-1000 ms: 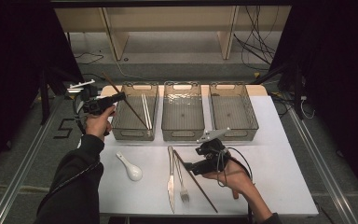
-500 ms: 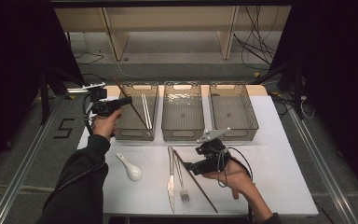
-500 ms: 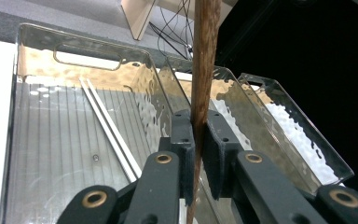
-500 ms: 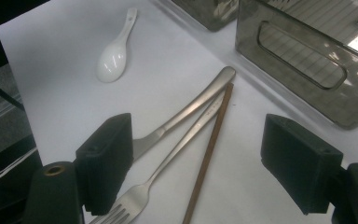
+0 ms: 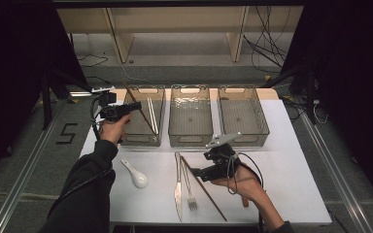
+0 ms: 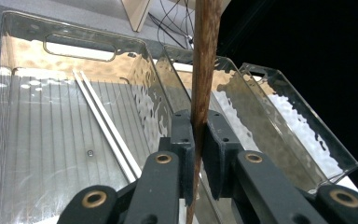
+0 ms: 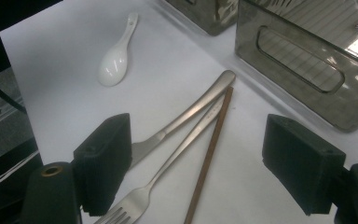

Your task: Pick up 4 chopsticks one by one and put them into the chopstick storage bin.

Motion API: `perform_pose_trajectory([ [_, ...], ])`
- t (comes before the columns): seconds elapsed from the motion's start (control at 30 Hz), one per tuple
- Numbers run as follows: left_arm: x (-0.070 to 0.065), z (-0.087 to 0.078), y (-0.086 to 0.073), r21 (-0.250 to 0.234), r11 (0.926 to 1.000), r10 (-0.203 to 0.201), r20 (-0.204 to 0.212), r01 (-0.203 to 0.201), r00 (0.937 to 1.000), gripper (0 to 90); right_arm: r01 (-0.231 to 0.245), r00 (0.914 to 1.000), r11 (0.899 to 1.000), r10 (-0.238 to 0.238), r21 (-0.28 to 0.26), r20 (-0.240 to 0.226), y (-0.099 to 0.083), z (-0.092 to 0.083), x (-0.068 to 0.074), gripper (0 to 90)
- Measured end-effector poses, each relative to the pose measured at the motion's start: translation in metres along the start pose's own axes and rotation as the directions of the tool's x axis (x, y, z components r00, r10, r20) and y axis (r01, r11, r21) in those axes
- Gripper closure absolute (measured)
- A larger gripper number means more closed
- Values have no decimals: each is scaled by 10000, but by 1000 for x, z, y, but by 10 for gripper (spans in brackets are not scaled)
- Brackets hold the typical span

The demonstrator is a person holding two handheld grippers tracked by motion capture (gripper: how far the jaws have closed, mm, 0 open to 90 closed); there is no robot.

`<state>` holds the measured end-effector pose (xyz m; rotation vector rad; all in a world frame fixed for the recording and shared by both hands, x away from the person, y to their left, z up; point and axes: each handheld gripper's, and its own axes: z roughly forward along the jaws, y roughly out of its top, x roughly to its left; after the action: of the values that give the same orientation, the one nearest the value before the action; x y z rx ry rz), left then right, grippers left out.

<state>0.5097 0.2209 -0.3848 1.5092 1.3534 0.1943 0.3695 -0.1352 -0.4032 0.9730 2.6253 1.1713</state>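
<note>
Left gripper (image 6: 193,154) clamped on brown wooden chopstick (image 6: 203,70), light, stiff, smooth; mid-shaft pinch, tip toward 12 o'clock over left bin (image 5: 135,138). Right gripper (image 7: 209,172) wide open, holding nothing.

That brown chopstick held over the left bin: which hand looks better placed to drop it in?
Left, probably. The left gripper is already shut on the brown chopstick above the left bin. The right gripper hangs open over the cutlery on the table.
</note>
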Motion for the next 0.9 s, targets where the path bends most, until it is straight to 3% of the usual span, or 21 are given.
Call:
perform_pose_trajectory([
  [0.33,2,12,0,244,9997,-4,-320,12,9995,798,64,10000,10000,-64,-26,-32,1,0,1,249],
  [0.47,0,17,2,337,9994,148,-727,-123,9972,713,73,10000,10000,-73,-17,-48,1,0,1,249],
  [0.5,-1,19,3,401,9991,199,-910,-163,9956,634,79,9999,10000,-79,-12,-66,1,0,1,249],
  [0.53,-2,21,3,483,9986,273,-1007,-225,9945,626,113,9999,9999,-114,-21,-68,1,0,1,250],
  [0.57,-2,23,4,686,9971,381,-983,-315,9944,626,113,9999,9999,-114,-21,-68,1,0,1,250],
  [0.67,-3,31,4,1311,9909,448,-1028,-311,9937,515,164,9998,9999,-164,18,-97,1,0,2,252],
  [0.9,-3,32,3,1334,9908,383,-1096,-234,9932,373,154,9998,9999,-155,-30,-119,1,0,1,253],
])
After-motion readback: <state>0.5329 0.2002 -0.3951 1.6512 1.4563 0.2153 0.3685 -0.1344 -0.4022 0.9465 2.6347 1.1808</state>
